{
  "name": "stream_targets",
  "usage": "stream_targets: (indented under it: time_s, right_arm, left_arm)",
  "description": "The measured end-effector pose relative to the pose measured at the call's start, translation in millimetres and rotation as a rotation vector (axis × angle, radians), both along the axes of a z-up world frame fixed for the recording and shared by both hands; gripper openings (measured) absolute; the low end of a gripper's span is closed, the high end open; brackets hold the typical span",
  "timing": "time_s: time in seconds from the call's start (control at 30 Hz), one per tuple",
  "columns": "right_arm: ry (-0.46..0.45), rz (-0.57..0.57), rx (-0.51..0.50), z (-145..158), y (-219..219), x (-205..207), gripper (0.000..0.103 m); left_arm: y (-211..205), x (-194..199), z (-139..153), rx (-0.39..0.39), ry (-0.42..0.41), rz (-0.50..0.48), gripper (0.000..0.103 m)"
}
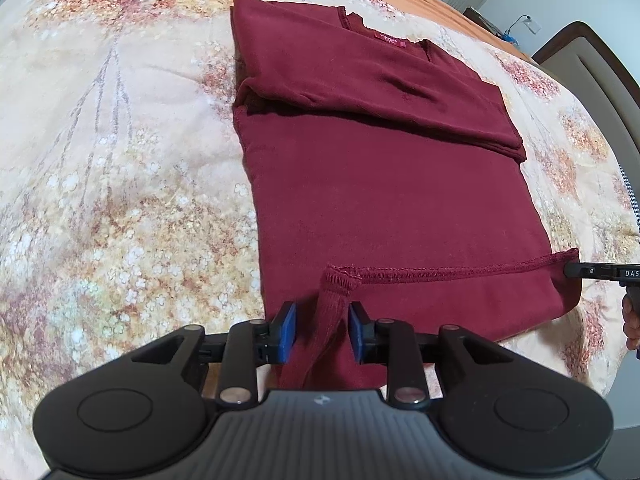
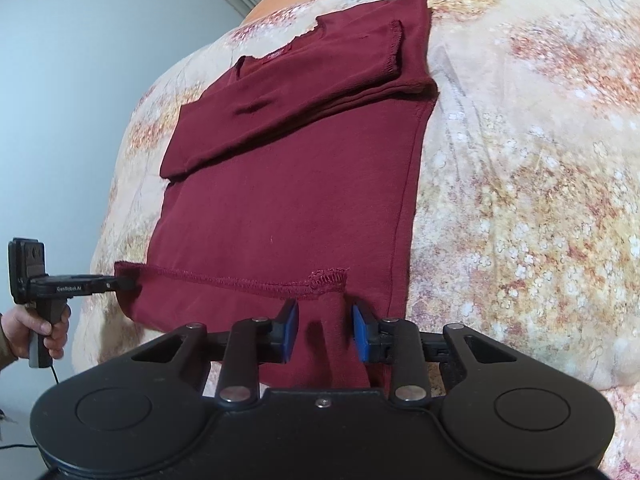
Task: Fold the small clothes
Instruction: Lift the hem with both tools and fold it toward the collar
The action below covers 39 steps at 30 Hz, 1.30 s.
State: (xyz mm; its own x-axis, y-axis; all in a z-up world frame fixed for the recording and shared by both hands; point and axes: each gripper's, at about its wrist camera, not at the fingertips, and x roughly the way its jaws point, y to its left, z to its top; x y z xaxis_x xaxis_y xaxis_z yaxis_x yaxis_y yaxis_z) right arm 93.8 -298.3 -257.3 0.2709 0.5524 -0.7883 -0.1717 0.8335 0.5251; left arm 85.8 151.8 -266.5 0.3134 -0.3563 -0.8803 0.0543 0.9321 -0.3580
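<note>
Left wrist view: the maroon shirt (image 1: 380,168) lies mid-frame on the floral bed (image 1: 120,160); the left hand-held gripper (image 1: 322,330) stands apart around a hem fold, pads not pressing.

Right wrist view: the right hand-held gripper (image 2: 325,330) likewise stands apart around the hem at lower centre.

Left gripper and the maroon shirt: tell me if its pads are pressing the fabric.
Apart. The left wrist view shows the left gripper open, a visible gap between each blue pad and the maroon shirt ridge.

Maroon top on a floral cover, ahead of your black grippers

Your shirt (image 1: 384,184) is dark maroon with a small red neck label (image 1: 391,39); beyond it the bedcover (image 1: 120,160) is cream with orange, rust and white blossoms. Both grippers, left (image 1: 322,330) and right (image 2: 325,330), are black with blue pads (image 2: 362,334).
</note>
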Motion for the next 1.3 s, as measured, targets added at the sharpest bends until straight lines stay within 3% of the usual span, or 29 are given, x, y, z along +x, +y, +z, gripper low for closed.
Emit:
stream_targets:
  time_s: [0.33, 0.43, 0.47, 0.53, 0.57, 0.77, 0.97, 1.17, 1.3]
  right_arm:
    - [0.005, 0.018, -0.011, -1, 6, 1, 0.031]
    - [-0.007, 0.027, -0.032, 0, 8, 1, 0.008]
    - [-0.015, 0.029, -0.036, 0, 9, 0, 0.006]
    - [-0.024, 0.027, -0.028, 2, 8, -1, 0.005]
    - [-0.027, 0.027, -0.024, 2, 7, -1, 0.005]
    - [-0.076, 0.011, 0.048, 19, -5, -12, 0.005]
    - [-0.106, -0.027, 0.118, 35, -22, -38, 0.005]
    - [-0.096, -0.109, 0.146, 32, -30, -46, 0.005]
    - [-0.106, -0.105, 0.123, 28, -21, -35, 0.004]
  left_arm:
    - [0, -2, -6, 0.003, 0.014, 0.008, 0.035]
    - [1, -4, -7, -0.004, 0.016, 0.009, 0.035]
    - [1, -5, -6, -0.007, 0.014, 0.006, 0.035]
    - [1, -7, -5, 0.006, 0.001, -0.005, 0.029]
    - [0, -8, -5, 0.02, -0.005, -0.003, 0.019]
    - [4, -22, 13, -0.056, -0.092, 0.015, 0.008]
    - [1, -51, 36, -0.109, -0.171, -0.01, 0.007]
    - [20, -64, 35, -0.15, -0.172, 0.137, 0.007]
    - [19, -50, 27, -0.125, -0.158, 0.147, 0.007]
